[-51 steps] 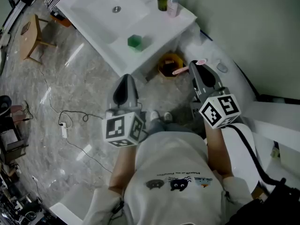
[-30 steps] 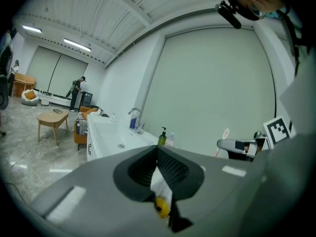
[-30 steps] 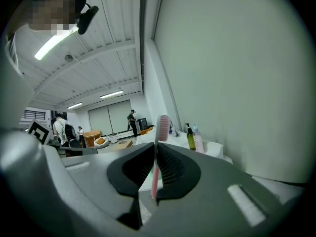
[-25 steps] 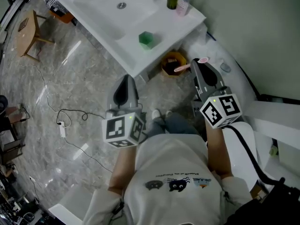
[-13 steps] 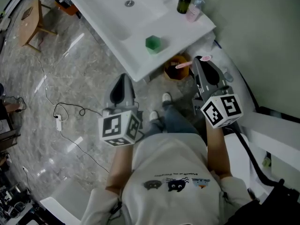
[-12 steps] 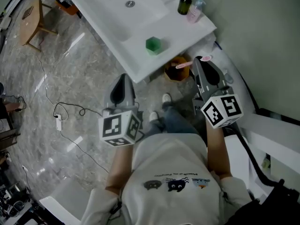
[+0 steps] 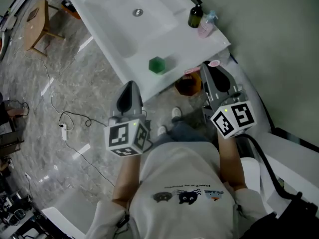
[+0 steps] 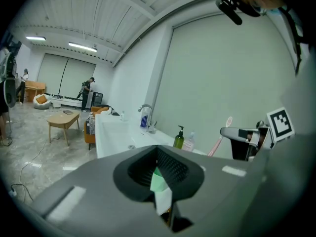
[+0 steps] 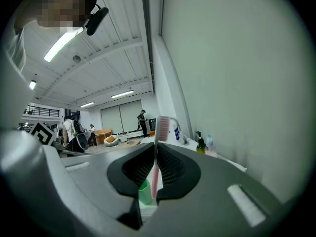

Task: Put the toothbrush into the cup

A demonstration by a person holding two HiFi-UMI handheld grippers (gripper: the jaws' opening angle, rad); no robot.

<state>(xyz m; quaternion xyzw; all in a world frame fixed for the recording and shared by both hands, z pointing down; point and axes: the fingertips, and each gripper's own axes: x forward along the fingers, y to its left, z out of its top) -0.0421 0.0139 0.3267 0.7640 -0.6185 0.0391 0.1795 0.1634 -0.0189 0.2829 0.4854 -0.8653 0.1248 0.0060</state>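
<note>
A small green cup (image 7: 157, 64) stands on the white sink counter (image 7: 179, 39) near its front edge. My right gripper (image 7: 206, 69) is shut on a pink toothbrush (image 7: 195, 70), whose head (image 7: 214, 63) pokes out past the jaws at the counter's right corner. In the right gripper view the toothbrush (image 9: 158, 152) stands upright between the jaws, with the cup (image 9: 144, 193) behind and below it. My left gripper (image 7: 130, 86) hovers shut and empty in front of the counter, with the cup (image 8: 157, 179) showing through its narrow slit.
A dark green pump bottle (image 7: 195, 16) and a pink bottle (image 7: 205, 26) stand at the counter's back right by the wall. An orange bin (image 7: 187, 85) sits under the counter. The basin (image 7: 124, 15), a wooden stool (image 7: 39, 26) and a floor cable (image 7: 70, 121) lie to the left.
Both grippers have come closer to the counter. The right gripper, still holding the toothbrush, now reaches the counter's front right corner, nearer the green cup.
</note>
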